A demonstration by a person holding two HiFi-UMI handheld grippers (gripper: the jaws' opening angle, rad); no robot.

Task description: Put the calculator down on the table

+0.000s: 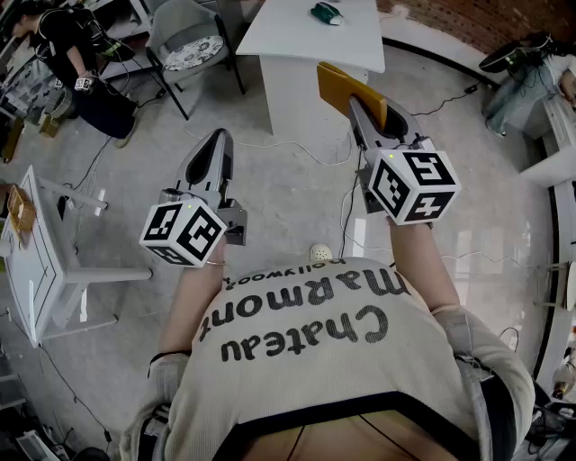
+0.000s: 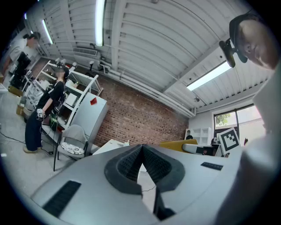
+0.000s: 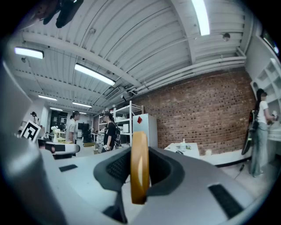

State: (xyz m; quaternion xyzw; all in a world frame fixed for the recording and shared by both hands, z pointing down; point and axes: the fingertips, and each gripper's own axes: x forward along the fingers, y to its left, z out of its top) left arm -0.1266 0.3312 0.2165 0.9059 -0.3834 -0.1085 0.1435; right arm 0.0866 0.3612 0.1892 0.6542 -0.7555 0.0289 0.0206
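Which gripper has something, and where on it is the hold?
The right gripper grips the yellow calculator by its near end, edge-on between the jaws. The left gripper is shut, empty.

The yellow calculator (image 3: 139, 171) shows only its thin edge in the right gripper view, so its keys cannot be seen. In the head view its near end is tucked out of sight between the jaws of the right gripper (image 1: 364, 112). A green thing (image 1: 327, 13) on the white table (image 1: 297, 40) is too small to tell, and the person in black (image 1: 76, 63) at the top left and a second person (image 1: 540, 76) at the right are cut off by the picture's edge.
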